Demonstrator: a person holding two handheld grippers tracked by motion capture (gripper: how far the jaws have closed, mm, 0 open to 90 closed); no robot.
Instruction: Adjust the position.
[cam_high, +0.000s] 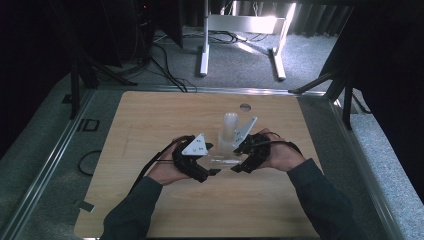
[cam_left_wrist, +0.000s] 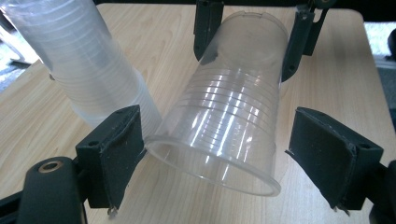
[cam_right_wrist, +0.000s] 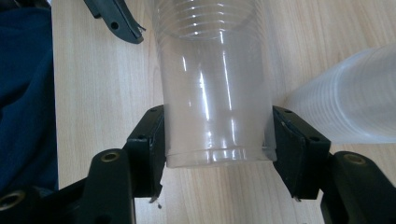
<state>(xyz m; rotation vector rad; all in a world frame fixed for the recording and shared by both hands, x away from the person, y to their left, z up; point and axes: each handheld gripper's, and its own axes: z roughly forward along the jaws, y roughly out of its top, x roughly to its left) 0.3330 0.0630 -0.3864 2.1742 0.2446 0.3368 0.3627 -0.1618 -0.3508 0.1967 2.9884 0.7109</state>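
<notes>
The right gripper (cam_right_wrist: 217, 135) is clamped on the base end of a clear plastic cup (cam_right_wrist: 215, 88), one black pad pressed against each side of the cup wall. The cup lies on its side between the two grippers, its open mouth pointing away from the right gripper toward the left gripper (cam_left_wrist: 215, 154). The left gripper stands open: its pads flank the cup's rim (the left pad sits just beside the rim, the right pad stands apart from it) without pressing on it. Just beyond the held cup, on the far side from the person, a stack of clear cups (cam_high: 229, 131) stands upright on the wooden table (cam_high: 150, 120). Each gripper is held in one hand (cam_high: 165, 170), sleeves entering from the near edge.
</notes>
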